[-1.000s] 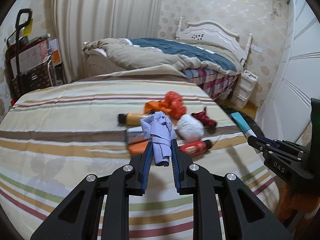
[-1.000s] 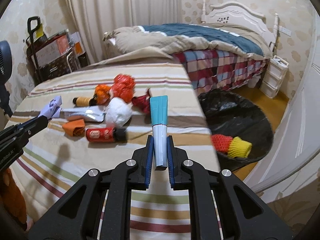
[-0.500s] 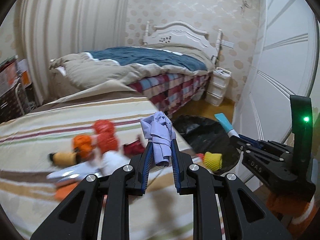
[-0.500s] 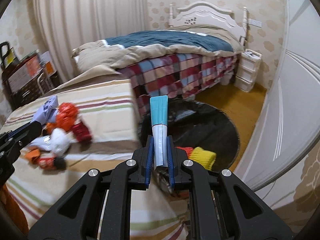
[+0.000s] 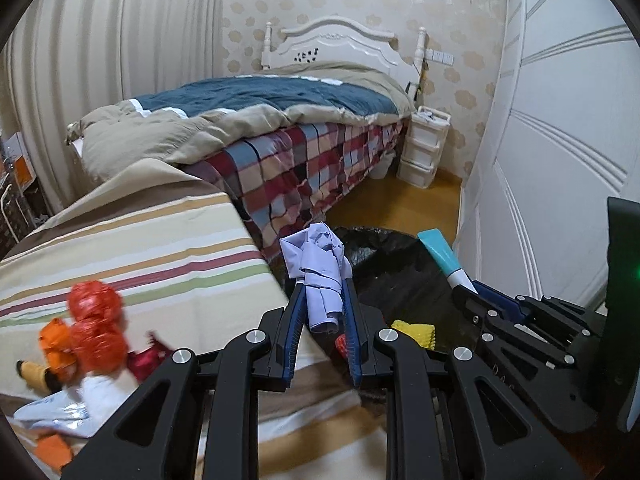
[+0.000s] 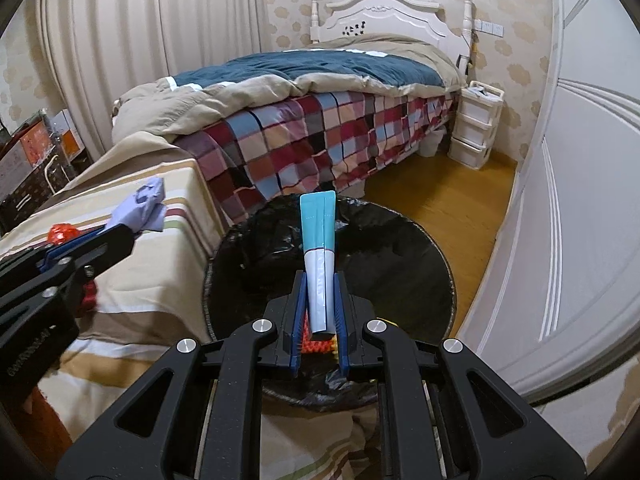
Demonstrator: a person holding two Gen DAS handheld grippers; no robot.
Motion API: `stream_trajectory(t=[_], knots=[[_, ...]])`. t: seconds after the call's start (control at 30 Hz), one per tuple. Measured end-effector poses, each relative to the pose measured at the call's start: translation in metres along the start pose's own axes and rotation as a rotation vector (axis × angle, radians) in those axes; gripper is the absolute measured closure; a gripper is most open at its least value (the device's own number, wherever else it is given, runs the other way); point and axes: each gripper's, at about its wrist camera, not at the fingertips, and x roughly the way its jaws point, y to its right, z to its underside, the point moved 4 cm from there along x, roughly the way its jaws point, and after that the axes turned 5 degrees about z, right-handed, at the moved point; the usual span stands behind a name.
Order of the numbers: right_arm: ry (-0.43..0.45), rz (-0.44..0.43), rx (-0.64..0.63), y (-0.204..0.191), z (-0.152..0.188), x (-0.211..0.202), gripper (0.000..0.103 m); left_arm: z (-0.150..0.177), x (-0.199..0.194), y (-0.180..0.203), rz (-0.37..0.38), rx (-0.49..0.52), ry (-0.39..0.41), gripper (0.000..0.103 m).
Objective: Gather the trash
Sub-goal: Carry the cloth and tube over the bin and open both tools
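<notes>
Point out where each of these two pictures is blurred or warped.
Left wrist view: the red and orange trash on the striped cover is motion-smeared, while the crumpled paper in the left gripper is sharp. Right wrist view: mostly crisp; fisheye bends the wardrobe door and curtain.

We are holding a crumpled lilac paper wad [image 5: 318, 276] in the left tongs [image 5: 322, 320], its loose end sticking up past the tips, over the near edge of the black-lined trash bin [image 6: 408, 248]. We are gripping a flat teal-and-white tube [image 6: 318, 256] in the right tongs [image 6: 319, 316], standing upright, teal end uppermost, above the bin's open mouth. A yellow foam net [image 5: 414, 332] is lying inside the bin beside a red one. Red mesh balls [image 5: 94, 328], an orange piece and a silvery wrapper [image 5: 56, 414] are lying blurred near the striped bed's [image 5: 160, 248] right edge.
</notes>
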Motion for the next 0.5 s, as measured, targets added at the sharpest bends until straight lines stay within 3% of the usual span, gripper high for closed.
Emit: stream_trajectory(t=[0.4,0.47,0.5], knots=[[-0.026,0.035,0.039,0.019,0.001,0.022,0.08,0.002,0.031,0.01,-0.017,0.03,-0.053,0.08],[-0.025,0.043,0.046,0.021,0.002,0.022,0.073,0.004,0.032,0.012,-0.025,0.041,-0.056,0.068],[-0.025,0.048,0.049,0.022,0.003,0.021,0.072,0.003,0.033,0.012,-0.026,0.041,-0.054,0.058]])
